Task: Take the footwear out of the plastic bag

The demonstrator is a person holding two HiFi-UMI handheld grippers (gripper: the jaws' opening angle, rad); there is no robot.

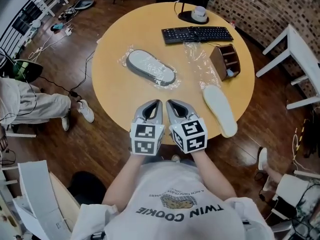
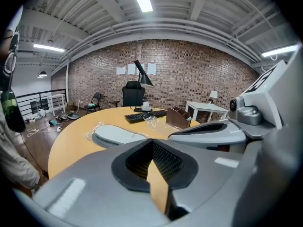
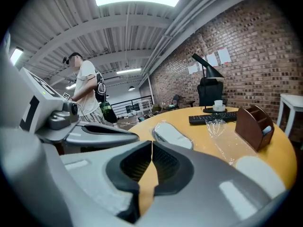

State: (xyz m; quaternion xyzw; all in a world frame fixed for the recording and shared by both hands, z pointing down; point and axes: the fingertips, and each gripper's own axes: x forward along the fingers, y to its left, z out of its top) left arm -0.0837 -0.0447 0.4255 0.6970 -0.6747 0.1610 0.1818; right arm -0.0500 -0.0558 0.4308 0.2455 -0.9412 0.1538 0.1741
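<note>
A grey slipper (image 1: 150, 67) lies sealed in a clear plastic bag at the table's left middle; it also shows in the left gripper view (image 2: 116, 134) and the right gripper view (image 3: 173, 135). A cream slipper (image 1: 220, 110) lies bare near the right front edge, beside an empty crumpled plastic bag (image 1: 200, 59). My left gripper (image 1: 155, 103) and right gripper (image 1: 171, 103) hover side by side over the table's front edge, well short of both slippers. Both are shut with nothing between the jaws.
A black keyboard (image 1: 197, 34), a brown wooden organizer (image 1: 226, 61) and a lamp base with a cup (image 1: 195, 15) stand at the back of the round wooden table (image 1: 115, 99). A white table (image 1: 300, 59) is to the right. A seated person's legs (image 1: 45, 106) are at the left.
</note>
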